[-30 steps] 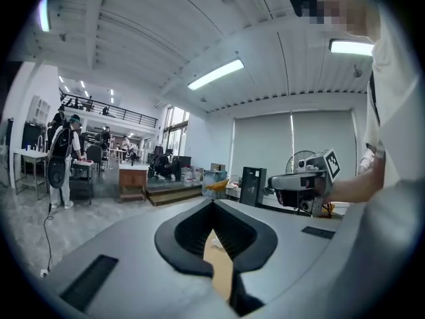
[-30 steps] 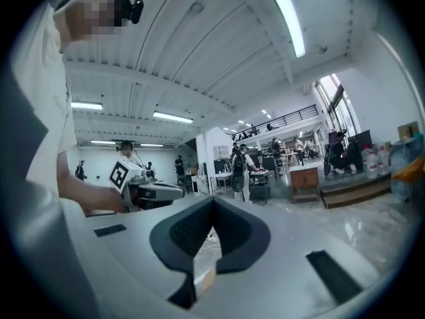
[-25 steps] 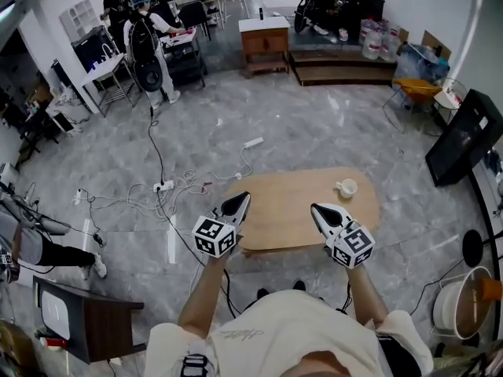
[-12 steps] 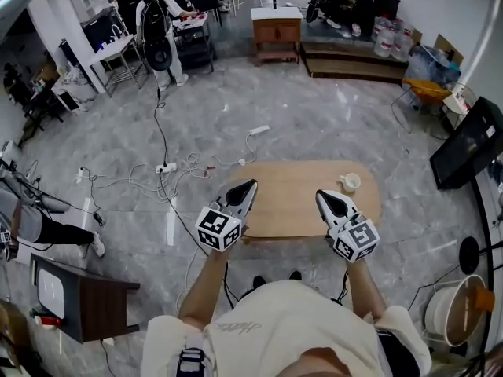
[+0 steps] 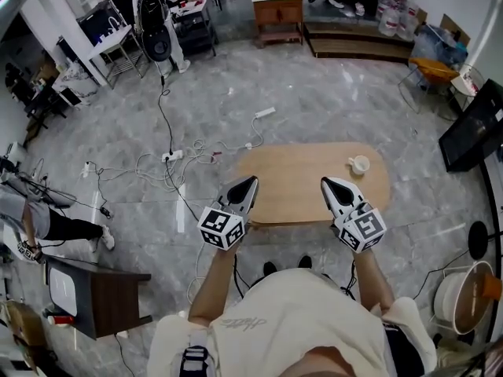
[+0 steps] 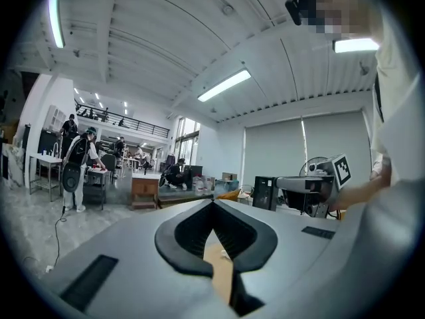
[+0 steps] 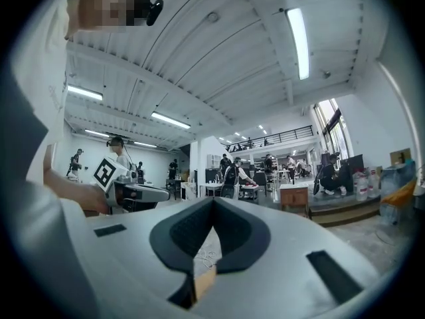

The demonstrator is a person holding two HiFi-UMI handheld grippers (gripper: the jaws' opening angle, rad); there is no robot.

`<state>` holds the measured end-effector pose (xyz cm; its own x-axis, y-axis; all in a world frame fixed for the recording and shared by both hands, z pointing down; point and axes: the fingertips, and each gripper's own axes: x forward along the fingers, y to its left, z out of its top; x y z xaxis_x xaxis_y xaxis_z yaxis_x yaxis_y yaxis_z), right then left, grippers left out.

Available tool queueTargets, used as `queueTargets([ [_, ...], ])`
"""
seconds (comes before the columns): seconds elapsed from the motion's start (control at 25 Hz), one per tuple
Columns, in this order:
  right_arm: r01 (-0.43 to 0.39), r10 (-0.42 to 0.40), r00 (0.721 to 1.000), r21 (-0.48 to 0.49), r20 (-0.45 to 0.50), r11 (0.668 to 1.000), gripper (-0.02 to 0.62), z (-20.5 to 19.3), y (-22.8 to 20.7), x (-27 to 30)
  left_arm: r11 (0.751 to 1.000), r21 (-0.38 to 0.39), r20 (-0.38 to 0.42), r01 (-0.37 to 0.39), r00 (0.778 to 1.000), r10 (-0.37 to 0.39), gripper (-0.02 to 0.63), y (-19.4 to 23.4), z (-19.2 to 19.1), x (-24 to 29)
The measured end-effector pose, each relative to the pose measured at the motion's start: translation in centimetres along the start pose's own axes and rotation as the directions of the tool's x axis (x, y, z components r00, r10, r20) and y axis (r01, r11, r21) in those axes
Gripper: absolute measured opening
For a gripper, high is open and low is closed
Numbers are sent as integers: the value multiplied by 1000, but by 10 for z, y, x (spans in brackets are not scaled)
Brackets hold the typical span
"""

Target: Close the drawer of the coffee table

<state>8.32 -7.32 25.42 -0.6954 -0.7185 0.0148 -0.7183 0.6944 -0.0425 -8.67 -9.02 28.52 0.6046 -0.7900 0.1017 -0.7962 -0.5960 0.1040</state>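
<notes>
Left gripper [image 5: 248, 184] and right gripper [image 5: 330, 185], both clenched empty, hover over the coffee table's [image 5: 295, 171] near edge; a cup [image 5: 359, 164] stands toward its right end.

I see a grey marble floor [image 5: 330, 108] with white cables [image 5: 189, 163] and a power strip [image 5: 265, 113] strewn across it. Wooden cabinet [image 5: 277, 6] and low wooden platform [image 5: 354, 47] at the far side. Dark low table [image 5: 110, 301] near left. White ribbed ceiling [image 6: 166, 38], strip lights [image 6: 224, 85], drawn blinds [image 6: 299, 155].
</notes>
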Motion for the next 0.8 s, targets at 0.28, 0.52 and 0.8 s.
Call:
queueTargets([
  [0.28,-15,15,999,4,-31,1000,-3,-11,-1,7,1000,-18,10,21,1000,-21,4,-2,-2,12],
  [0.52,-36,38,997,22,-70,999,-3,-25,2,14,998,-16,1,56,998,-56,4,-7,-6,21],
  [0.8,-36,38,997,29,-71,999,-3,-24,-1,8,997,-7,10,73,997,-73,4,-15,2,25],
])
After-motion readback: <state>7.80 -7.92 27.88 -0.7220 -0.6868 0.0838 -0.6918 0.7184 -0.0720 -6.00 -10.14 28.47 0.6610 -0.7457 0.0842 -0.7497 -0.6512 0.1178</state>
